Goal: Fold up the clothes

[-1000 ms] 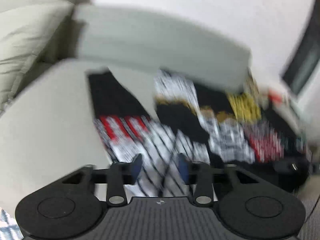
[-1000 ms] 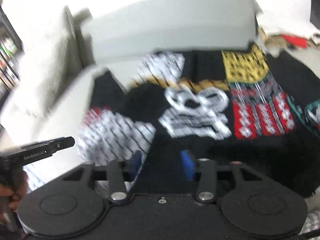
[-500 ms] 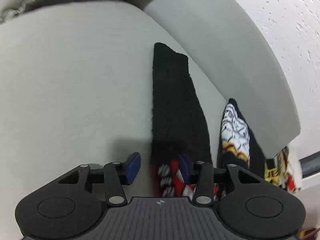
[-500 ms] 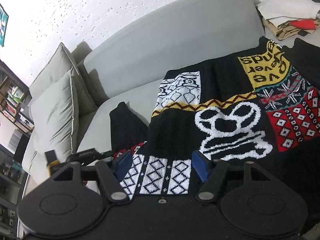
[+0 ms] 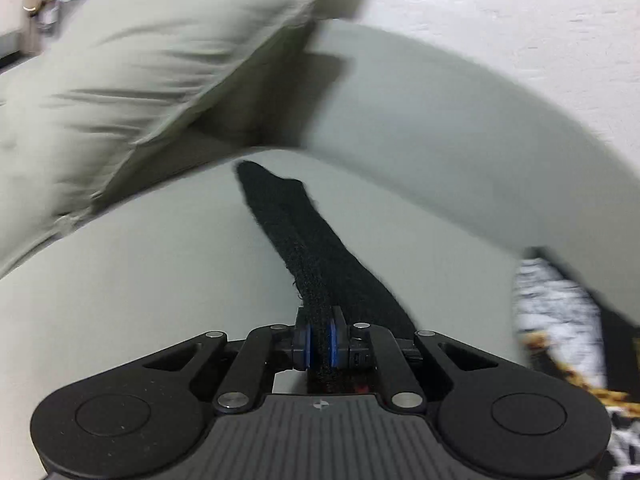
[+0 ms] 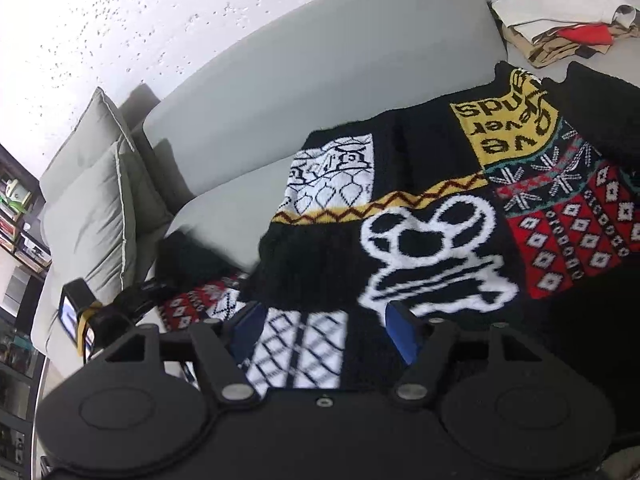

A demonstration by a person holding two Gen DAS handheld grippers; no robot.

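A black patchwork sweater [image 6: 432, 216] with white, yellow and red knit panels lies spread on a grey sofa seat [image 5: 140, 280]. Its black sleeve [image 5: 304, 240] stretches away across the seat towards the cushions. My left gripper [image 5: 318, 346] is shut on the near part of that sleeve, blue pads pinching the knit. My right gripper [image 6: 326, 330] is open, its blue pads wide apart above the sweater's white lattice panel [image 6: 296, 348]. In the right wrist view the left gripper [image 6: 132, 296] shows at the sleeve on the far left.
Grey cushions [image 5: 132, 64] lean at the sofa's left end, with the backrest [image 6: 320, 64] behind the sweater. A pile of other clothes [image 6: 560, 28] sits at the far right of the sofa. Shelves [image 6: 16, 216] stand beyond the left end.
My left gripper has shut on the black sleeve, which it was open over half a second ago, and its view has tilted up. My right gripper has moved closer over the sweater, still open.
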